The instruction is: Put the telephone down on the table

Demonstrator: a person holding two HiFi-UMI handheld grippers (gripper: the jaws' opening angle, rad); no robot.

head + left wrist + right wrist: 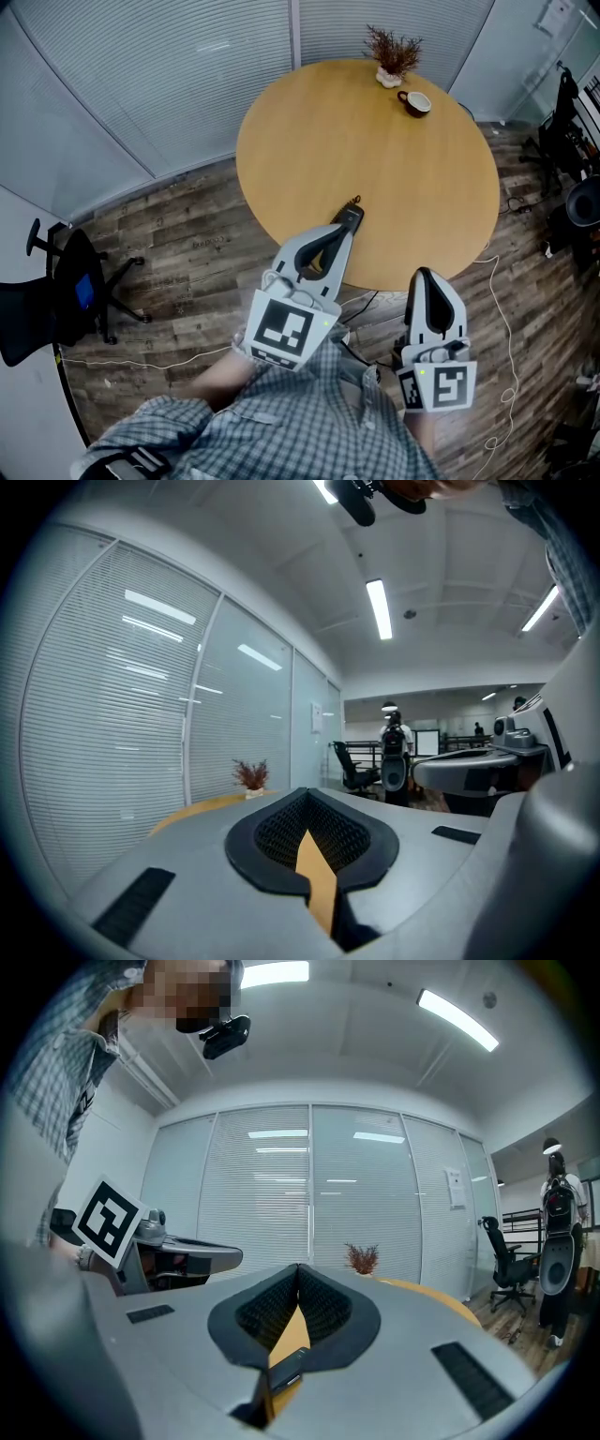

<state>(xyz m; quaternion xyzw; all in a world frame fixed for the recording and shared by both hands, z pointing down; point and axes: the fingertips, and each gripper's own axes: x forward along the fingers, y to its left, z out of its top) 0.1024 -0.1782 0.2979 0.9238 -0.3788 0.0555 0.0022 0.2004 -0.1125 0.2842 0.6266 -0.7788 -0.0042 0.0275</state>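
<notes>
A black telephone (352,216) with a short antenna lies on the round wooden table (375,141), near its front edge. My left gripper (341,232) is shut, its tip right at the telephone's near end; whether they touch I cannot tell. In the left gripper view the jaws (305,794) meet at the tip, and only tabletop shows through the slot behind them. My right gripper (425,274) hangs off the table's front edge to the right, also shut and holding nothing. Through the slot of the right gripper (298,1269) I see the telephone (286,1373) on the wood.
A small potted dry plant (394,54) and a dark cup (415,102) stand at the table's far side. A black office chair (66,291) is on the wooden floor at left. Cables (506,356) trail over the floor at right. Glass walls with blinds stand behind.
</notes>
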